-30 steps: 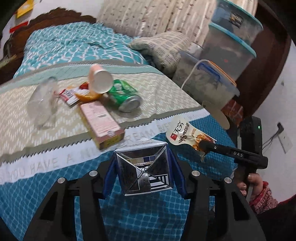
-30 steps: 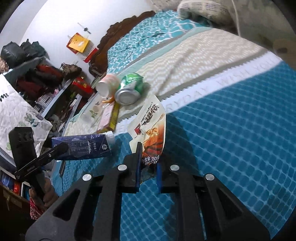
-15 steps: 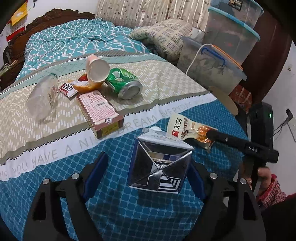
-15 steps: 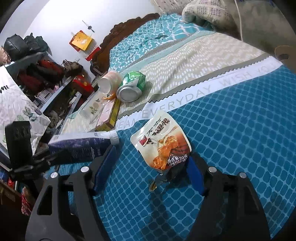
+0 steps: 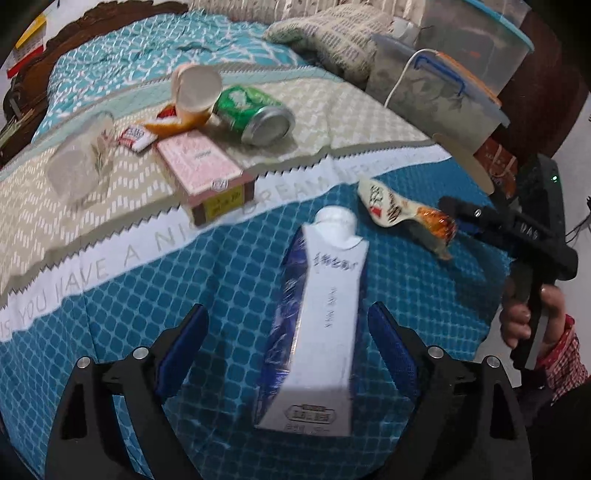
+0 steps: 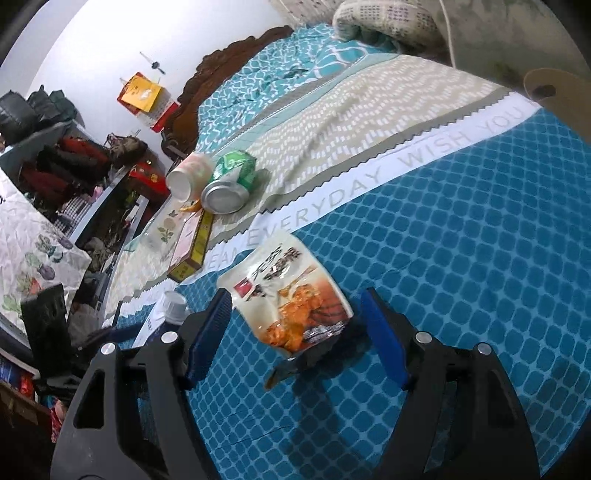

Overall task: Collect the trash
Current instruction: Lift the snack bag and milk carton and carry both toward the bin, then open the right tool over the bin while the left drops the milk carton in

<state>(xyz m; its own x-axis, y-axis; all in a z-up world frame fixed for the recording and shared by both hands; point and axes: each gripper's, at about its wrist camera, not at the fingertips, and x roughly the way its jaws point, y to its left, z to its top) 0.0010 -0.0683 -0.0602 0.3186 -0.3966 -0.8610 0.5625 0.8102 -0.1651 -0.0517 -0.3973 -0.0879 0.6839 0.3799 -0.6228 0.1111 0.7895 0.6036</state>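
A blue and white drink carton [image 5: 317, 325] lies on the blue bedspread between the fingers of my left gripper [image 5: 288, 325], which is open and not touching it. A snack pouch [image 6: 288, 291] lies on the bedspread between the fingers of my right gripper [image 6: 299, 317], which is open too. The pouch also shows in the left wrist view [image 5: 402, 214]. Further up the bed lie a green can [image 5: 255, 112], a paper cup [image 5: 194, 90], a pink box [image 5: 207, 173], an orange peel [image 5: 173, 123], a small red and white wrapper [image 5: 136, 136] and a clear plastic cup [image 5: 79, 158].
Stacked plastic storage boxes [image 5: 454, 74] and a patterned pillow [image 5: 332, 33] stand at the bed's right side. A carved wooden headboard [image 6: 225, 62] is at the far end. Shelves with bags [image 6: 55, 162] stand left of the bed.
Both grippers have opened. The left let go of the carton, which now lies flat on the bedspread. The right let go of the snack pouch, which now lies on the bedspread.
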